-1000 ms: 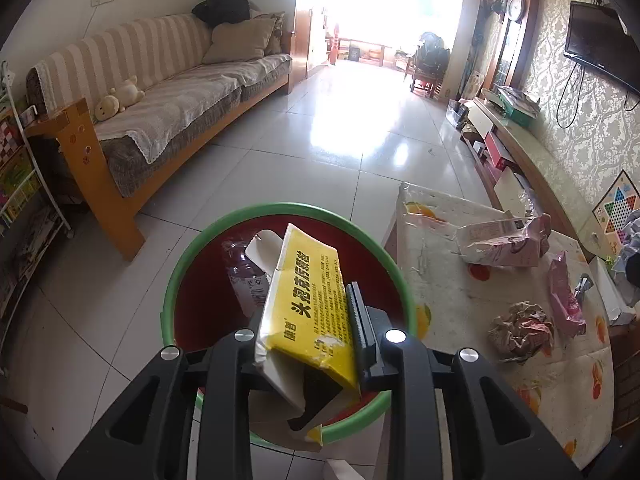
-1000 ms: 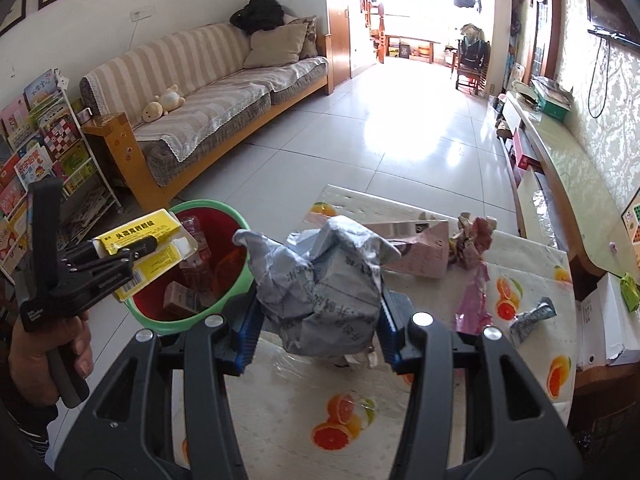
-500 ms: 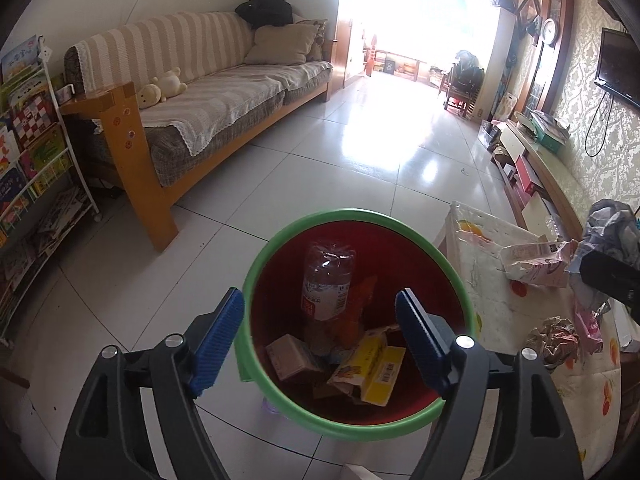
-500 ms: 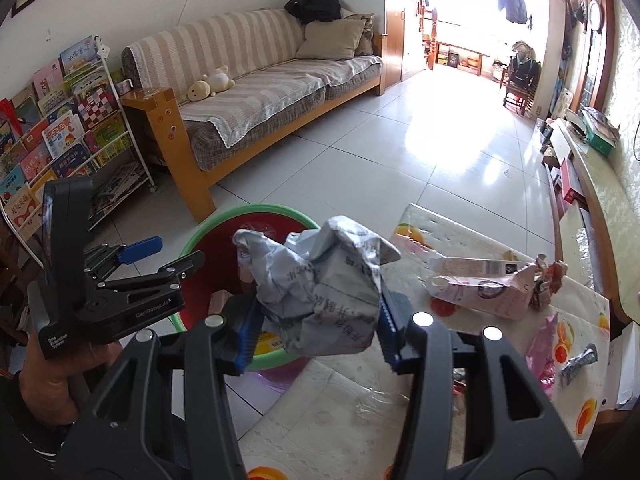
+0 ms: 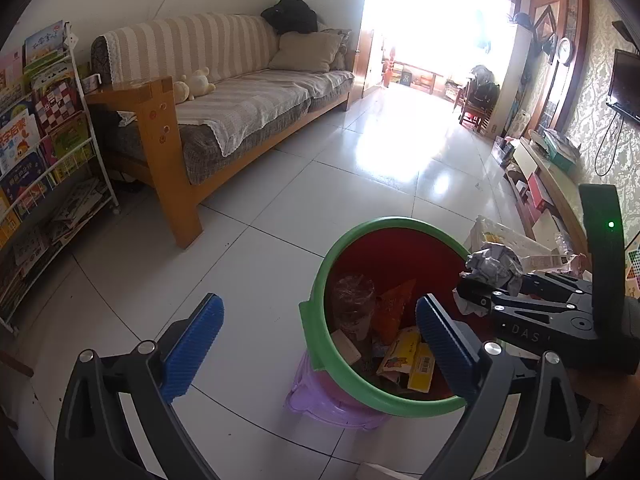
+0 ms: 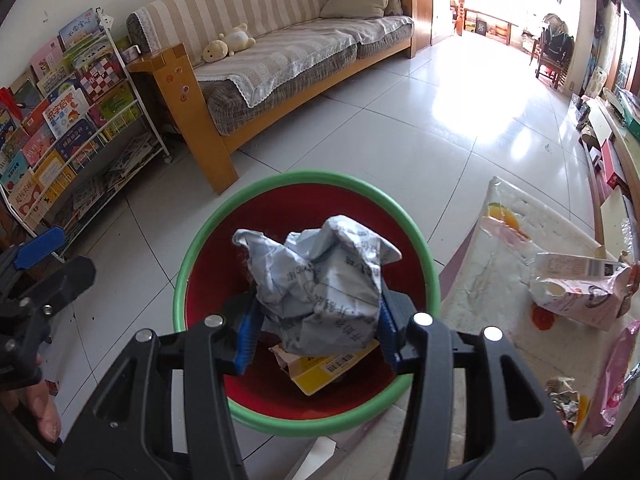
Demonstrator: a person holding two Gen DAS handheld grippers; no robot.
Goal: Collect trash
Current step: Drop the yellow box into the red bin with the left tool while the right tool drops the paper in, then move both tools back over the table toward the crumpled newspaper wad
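Right gripper (image 6: 318, 332): blue ribbed pads clamped on either side of a crumpled grey-white paper wad (image 6: 320, 280) printed with dark Chinese characters, too creased to read. The wad sits directly above the mouth of the round red bin with a green rim (image 6: 424, 248), below and ahead of the fingers.

Under the wad, inside the bin: a yellow carton (image 6: 332, 368) with a barcode facing up.

Left gripper (image 5: 320, 344): jaws opening, blue pads wide apart, nothing between them. It sits beside the bin's near-left rim; its right pad (image 5: 444, 344) overlaps the bin mouth in view, its left pad is over white floor tile (image 5: 248, 280).

From the left wrist view, bin contents ahead of the fingers: a clear plastic bottle (image 5: 354, 300), an orange wrapper (image 5: 394, 304), yellow cartons with barcode (image 5: 416, 360). The bin stands on a lilac plastic stool (image 5: 320, 400).

The right tool's body shows embossed letters "DAS", the rest hidden.

To the right of the right gripper, a table with fruit-print cloth (image 6: 500, 280) carries a pink-and-white torn packet (image 6: 580, 292); its printing is too small to read.

Far left: a white wire rack of children's books (image 6: 60, 120), titles not legible.
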